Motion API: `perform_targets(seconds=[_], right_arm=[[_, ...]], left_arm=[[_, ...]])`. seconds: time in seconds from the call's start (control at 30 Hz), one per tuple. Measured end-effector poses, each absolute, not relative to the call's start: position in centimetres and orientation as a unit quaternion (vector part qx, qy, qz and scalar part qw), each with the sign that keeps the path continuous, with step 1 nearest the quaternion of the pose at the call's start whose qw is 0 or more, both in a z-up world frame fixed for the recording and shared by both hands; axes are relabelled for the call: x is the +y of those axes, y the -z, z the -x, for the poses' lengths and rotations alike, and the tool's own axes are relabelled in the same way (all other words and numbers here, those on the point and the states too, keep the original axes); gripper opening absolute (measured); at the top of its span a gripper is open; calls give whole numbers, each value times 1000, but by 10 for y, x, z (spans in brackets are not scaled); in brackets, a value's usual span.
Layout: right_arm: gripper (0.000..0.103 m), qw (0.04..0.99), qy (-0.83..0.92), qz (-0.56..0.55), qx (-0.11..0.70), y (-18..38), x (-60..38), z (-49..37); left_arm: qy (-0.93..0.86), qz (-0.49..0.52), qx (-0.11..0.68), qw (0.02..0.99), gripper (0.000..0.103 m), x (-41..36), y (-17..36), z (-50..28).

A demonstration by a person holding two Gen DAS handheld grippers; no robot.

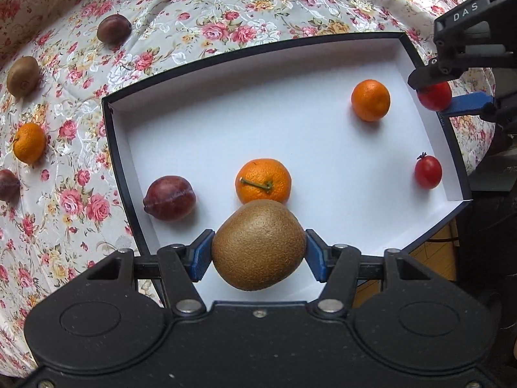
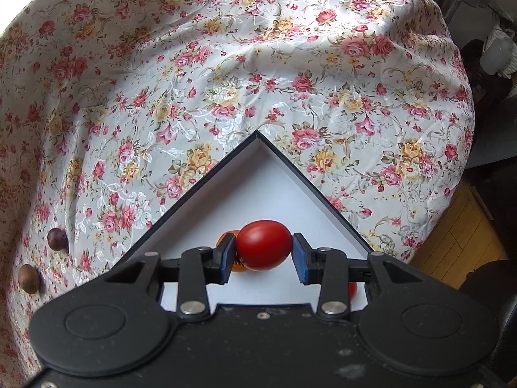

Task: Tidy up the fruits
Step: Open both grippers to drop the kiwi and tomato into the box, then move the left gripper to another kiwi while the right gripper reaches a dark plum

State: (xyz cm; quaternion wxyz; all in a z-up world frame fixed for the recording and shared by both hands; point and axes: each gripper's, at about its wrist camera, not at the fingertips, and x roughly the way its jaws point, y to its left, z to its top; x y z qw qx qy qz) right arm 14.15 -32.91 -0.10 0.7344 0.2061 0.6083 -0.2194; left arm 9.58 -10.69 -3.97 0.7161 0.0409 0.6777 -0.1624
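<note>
My left gripper [image 1: 258, 253] is shut on a brown kiwi [image 1: 258, 245], held above the near part of the white box [image 1: 226, 119]. Inside the box lie a plum [image 1: 169, 198], two mandarins [image 1: 263, 181] [image 1: 370, 100] and a cherry tomato [image 1: 428, 172]. My right gripper [image 2: 263, 252] is shut on a red tomato [image 2: 263, 245] over the box's far corner [image 2: 258, 168]; the left wrist view shows that gripper [image 1: 434, 95] at the box's right rim. An orange mandarin [image 2: 227, 237] peeks from behind the left pad.
On the floral tablecloth [image 1: 194, 16] left of the box lie a plum [image 1: 114, 29], a kiwi [image 1: 23, 76], a mandarin [image 1: 29, 143] and another plum [image 1: 8, 185]. The right wrist view shows a plum [image 2: 57, 238] and a kiwi [image 2: 29, 278] at far left, and wooden floor [image 2: 458, 242] to the right.
</note>
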Motion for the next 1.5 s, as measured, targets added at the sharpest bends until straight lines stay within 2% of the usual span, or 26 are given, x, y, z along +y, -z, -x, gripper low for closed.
perform_targets(seconds=[0.47,0.8,1.03,1.23,1.5], right_arm=[[40,727,199,-161,637,7,-309,-126],[39,744,176,-146,627,-2,-300,-125],[39,752,163,-186,612,-7,-302,-125],[39,753,161,-202,605,-1,-292,-132],[39,762,139,-216,595,5,-266,-158]], left_arm=[[167,-65,678,712,62,-115,48,-72],[171,-52,658,732,62,-112,37,-78],[150,-51,638,753,62,-103,28,-82],[113,-51,607,785,62,-89,14,-100],[49,-33,606,793,62,-45,20,-146]])
